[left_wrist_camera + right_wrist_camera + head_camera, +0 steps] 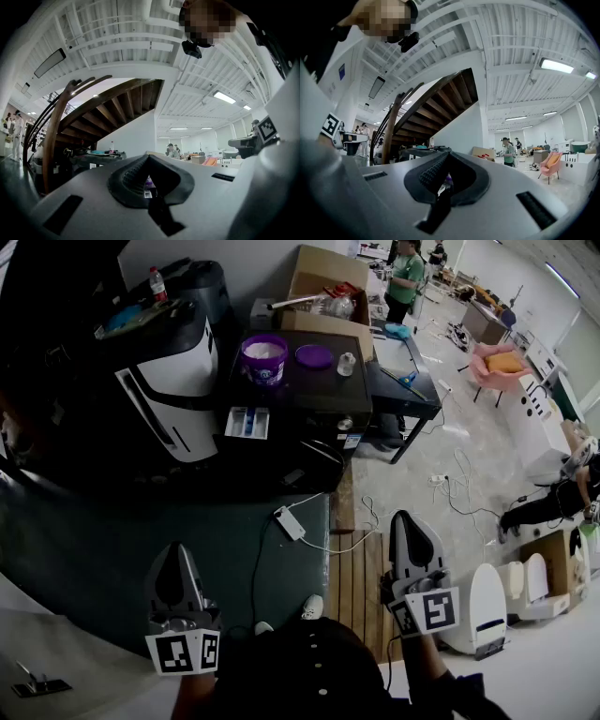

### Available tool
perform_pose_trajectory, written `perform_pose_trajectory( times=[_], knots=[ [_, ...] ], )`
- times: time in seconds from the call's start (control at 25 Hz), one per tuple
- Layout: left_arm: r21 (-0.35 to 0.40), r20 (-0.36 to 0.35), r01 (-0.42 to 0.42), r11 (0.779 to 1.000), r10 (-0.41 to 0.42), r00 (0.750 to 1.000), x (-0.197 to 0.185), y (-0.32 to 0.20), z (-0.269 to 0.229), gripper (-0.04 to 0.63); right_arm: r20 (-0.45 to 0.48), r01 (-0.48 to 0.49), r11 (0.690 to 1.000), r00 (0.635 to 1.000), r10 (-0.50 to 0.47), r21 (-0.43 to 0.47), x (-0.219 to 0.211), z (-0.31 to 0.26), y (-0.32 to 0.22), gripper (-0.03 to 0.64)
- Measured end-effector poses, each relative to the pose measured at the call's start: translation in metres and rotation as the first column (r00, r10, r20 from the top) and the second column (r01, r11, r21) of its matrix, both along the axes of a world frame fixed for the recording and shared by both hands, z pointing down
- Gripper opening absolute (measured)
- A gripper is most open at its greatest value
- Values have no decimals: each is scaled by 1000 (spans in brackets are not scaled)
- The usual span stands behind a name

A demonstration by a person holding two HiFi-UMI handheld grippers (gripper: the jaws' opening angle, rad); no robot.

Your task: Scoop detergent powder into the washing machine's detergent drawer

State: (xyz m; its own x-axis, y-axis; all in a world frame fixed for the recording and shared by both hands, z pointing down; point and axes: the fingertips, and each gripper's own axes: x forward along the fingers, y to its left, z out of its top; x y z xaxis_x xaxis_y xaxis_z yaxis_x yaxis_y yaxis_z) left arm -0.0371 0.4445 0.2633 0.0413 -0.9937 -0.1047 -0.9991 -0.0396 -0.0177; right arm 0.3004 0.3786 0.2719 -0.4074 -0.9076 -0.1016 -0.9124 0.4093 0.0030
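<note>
The black-topped washing machine (309, 390) stands far ahead. On its top sit an open purple tub of white detergent powder (263, 357), its purple lid (314, 355) and a small clear scoop cup (347, 363). The white detergent drawer (247, 422) is pulled out at the machine's front left. My left gripper (175, 551) and right gripper (404, 518) are held low near my body, well short of the machine, both pointing toward it. Each has its jaws shut with nothing between them. A sliver of the purple tub (149, 182) shows past the left gripper (148, 158), and past the right gripper (449, 155).
A white and black appliance (173, 381) stands left of the machine. Cardboard boxes (323, 282) lie behind it and a black table (405, 385) to its right. A power strip with cables (291, 522) lies on the floor by wooden planks (361, 577). A person in green (405, 277) stands far back.
</note>
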Motion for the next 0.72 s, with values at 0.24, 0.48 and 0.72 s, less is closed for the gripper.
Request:
perform_pose_trajectory(
  times=[0.24,0.48,0.72],
  knots=[
    [-2,-1,1,1000,-1,1000,1,-1,1,14,-9,2,1000,1000,-2,-7,0,1,0,28],
    [-3,-1,0,1000,0,1000,1,-1,2,14,37,-12,1000,999,12,6,4,-3,1,28],
    [-7,-2,-1,1000,1,1000,3,-2,3,14,19,13,1000,1000,-13,16,-1,-3,3,28]
  ],
)
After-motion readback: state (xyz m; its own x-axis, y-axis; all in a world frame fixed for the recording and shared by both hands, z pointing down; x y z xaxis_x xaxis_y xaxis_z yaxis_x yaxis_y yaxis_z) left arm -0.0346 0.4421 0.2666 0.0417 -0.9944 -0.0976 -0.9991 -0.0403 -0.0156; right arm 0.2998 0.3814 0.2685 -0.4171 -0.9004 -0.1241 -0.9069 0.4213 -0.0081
